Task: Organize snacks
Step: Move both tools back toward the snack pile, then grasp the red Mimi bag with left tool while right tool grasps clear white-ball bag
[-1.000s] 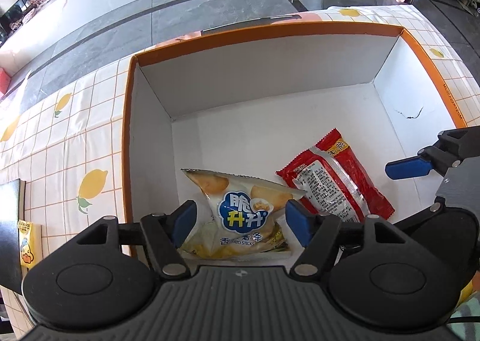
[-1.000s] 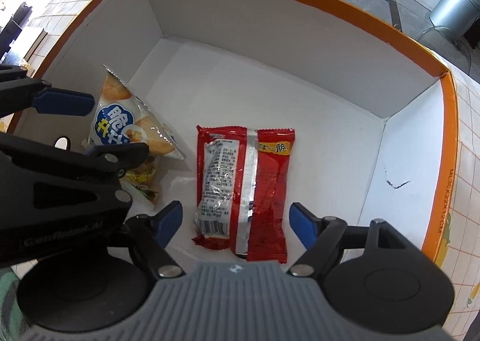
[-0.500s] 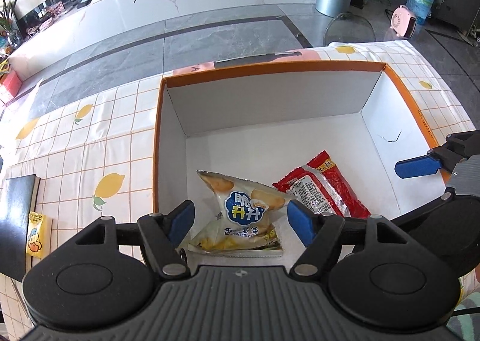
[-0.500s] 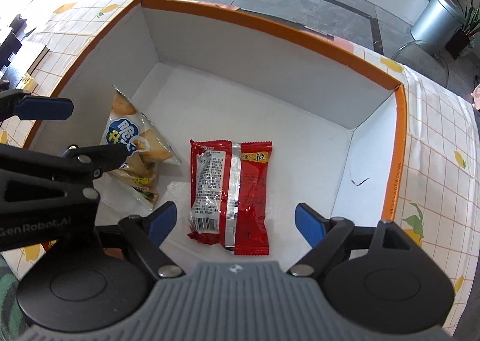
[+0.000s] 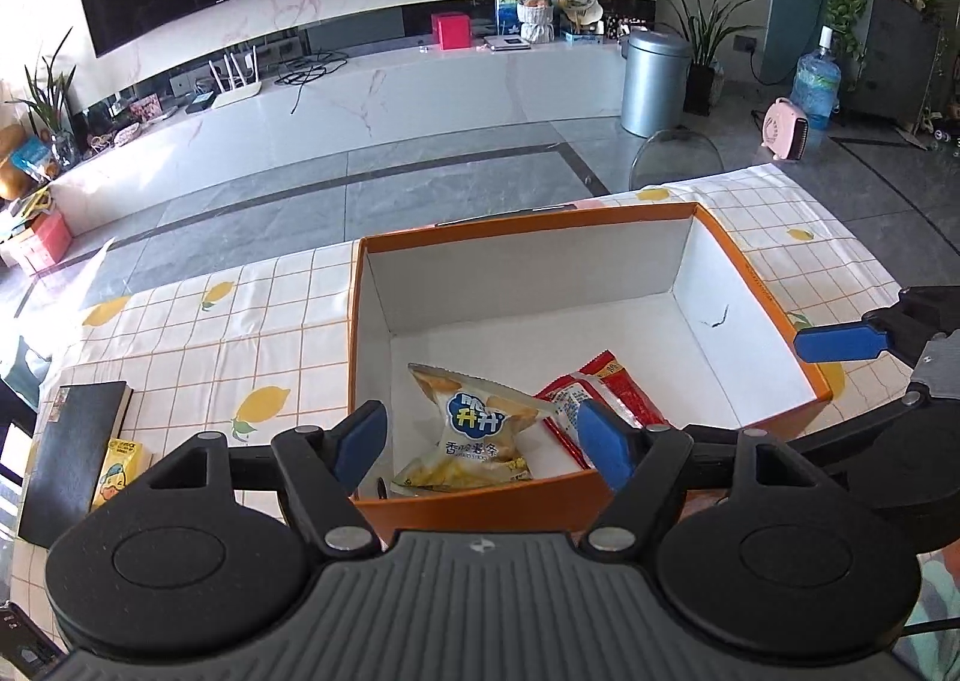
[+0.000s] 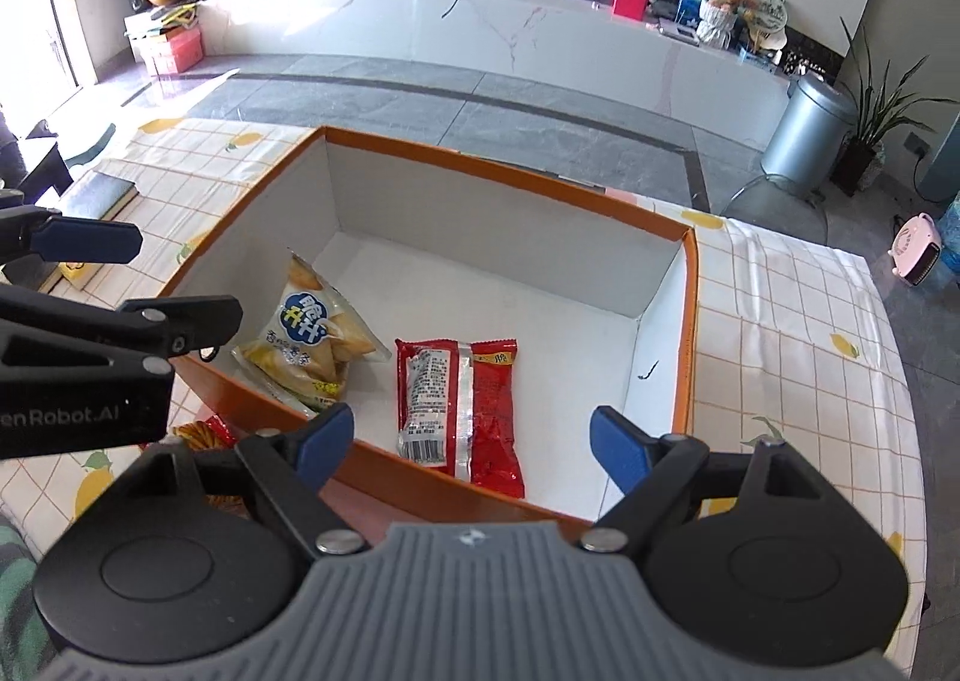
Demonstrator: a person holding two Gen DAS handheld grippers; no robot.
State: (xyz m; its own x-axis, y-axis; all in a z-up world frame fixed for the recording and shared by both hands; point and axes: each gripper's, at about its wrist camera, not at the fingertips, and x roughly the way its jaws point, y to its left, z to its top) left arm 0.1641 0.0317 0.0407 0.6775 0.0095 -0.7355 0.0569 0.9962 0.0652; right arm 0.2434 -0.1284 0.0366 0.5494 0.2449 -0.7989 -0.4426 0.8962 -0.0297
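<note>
Inside the orange box [image 5: 762,285], white-lined, you have two items on its floor: a yellow snack bag [image 5: 471,429] at the left and a red packet [image 6: 459,402] just beside it. Your left tool [image 5: 480,444] hangs over the near rim, fingers apart, holding nothing. Your right tool [image 6: 474,444]: likewise apart and holding nothing. Outside, on the worktop [image 5: 240,333]: a black book [image 5: 75,447].

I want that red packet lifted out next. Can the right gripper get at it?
Probably yes: the right gripper is open above the box's near wall, and the red packet lies flat, uncovered, apart from the yellow bag.
</note>
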